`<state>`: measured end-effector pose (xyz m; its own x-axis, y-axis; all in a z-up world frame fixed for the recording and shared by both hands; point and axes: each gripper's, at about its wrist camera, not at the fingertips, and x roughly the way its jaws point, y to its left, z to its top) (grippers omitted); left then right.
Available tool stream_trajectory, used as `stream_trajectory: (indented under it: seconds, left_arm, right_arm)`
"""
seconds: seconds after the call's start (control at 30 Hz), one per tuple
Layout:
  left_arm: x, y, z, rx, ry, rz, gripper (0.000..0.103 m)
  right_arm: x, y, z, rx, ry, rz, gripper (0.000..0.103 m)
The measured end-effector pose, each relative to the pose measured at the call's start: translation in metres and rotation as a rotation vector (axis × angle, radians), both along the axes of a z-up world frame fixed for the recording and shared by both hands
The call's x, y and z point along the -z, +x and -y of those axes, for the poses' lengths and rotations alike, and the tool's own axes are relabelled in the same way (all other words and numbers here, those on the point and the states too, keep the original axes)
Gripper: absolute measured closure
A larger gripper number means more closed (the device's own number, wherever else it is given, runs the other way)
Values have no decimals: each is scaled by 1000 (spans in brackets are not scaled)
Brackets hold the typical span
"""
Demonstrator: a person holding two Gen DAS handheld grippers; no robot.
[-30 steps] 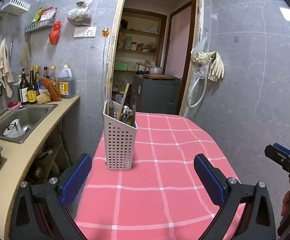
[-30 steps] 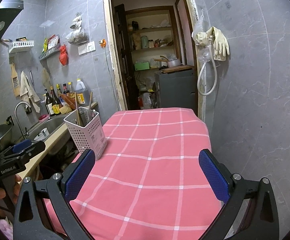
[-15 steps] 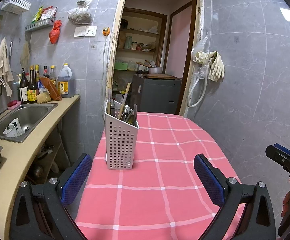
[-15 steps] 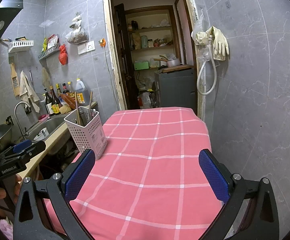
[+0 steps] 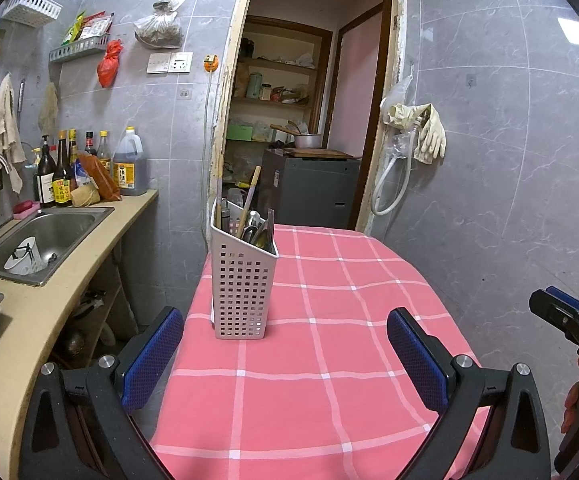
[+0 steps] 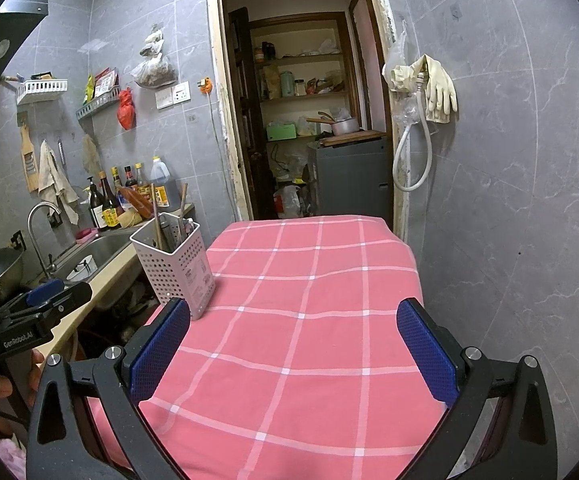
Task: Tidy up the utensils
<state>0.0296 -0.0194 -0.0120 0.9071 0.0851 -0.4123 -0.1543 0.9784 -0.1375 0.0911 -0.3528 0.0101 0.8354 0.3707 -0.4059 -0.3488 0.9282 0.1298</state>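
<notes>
Both the left gripper (image 5: 285, 354) and right gripper (image 6: 292, 350) spread wide, empty; the tall utensil caddy (image 5: 243, 276) (near the table (image 5: 329, 360) edge) could tip if nudged.

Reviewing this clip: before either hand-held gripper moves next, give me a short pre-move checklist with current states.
1. Left hand-held gripper open and empty: ok.
2. Right hand-held gripper open and empty: ok.
3. Utensil basket upright on the pink checked tablecloth: ok.
4. Utensils inside the basket, none loose on the cloth: ok.
5. Path from left hand-held gripper to basket unobstructed: ok.
6. Utensils sorted within the basket: cannot tell.
</notes>
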Motion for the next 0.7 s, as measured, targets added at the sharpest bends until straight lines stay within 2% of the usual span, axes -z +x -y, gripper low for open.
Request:
stream_trajectory:
  seconds: [0.7]
  left_arm:
    - [2,-1,1,2,0,3,1]
  right_arm:
    - [0,1,0,0,-1,0,2]
